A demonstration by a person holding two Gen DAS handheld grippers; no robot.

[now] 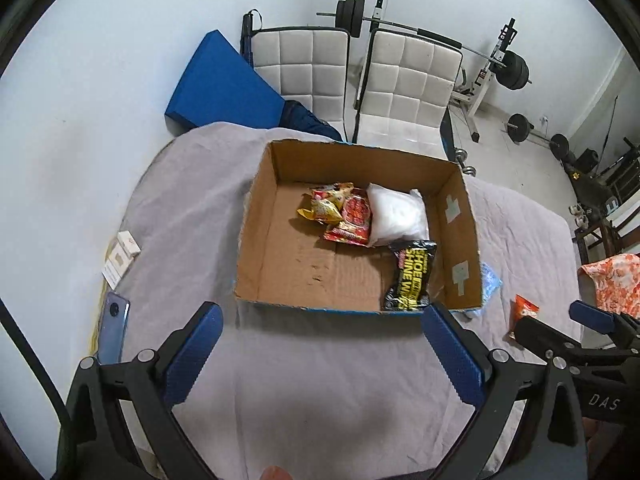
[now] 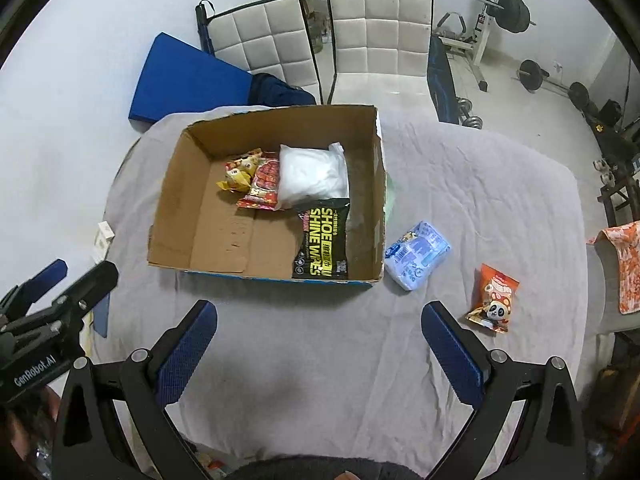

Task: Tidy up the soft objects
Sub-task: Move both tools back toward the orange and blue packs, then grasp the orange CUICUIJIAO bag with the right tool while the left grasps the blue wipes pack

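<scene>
An open cardboard box (image 1: pixel 264 216) (image 2: pixel 176 196) sits on a grey-covered table. Inside lie a yellow snack bag (image 1: pixel 326 204) (image 2: pixel 240 172), a red packet (image 1: pixel 352 220) (image 2: pixel 262 184), a white soft pack (image 1: pixel 396 214) (image 2: pixel 312 176) and a black shoe-wipes pack (image 1: pixel 410 276) (image 2: pixel 322 242). Outside, right of the box, lie a light-blue tissue pack (image 2: pixel 416 254) (image 1: pixel 490 282) and an orange panda snack bag (image 2: pixel 494 298) (image 1: pixel 524 314). My left gripper (image 1: pixel 320 344) is open and empty in front of the box. My right gripper (image 2: pixel 320 340) is open and empty, just left of the panda bag.
A phone (image 1: pixel 114 330) and small white boxes (image 1: pixel 122 254) lie at the table's left edge. Two white padded chairs (image 2: pixel 320 40), a blue mat (image 1: pixel 220 84) and weight equipment (image 1: pixel 508 68) stand behind. An orange-patterned cloth (image 2: pixel 624 264) hangs at the right.
</scene>
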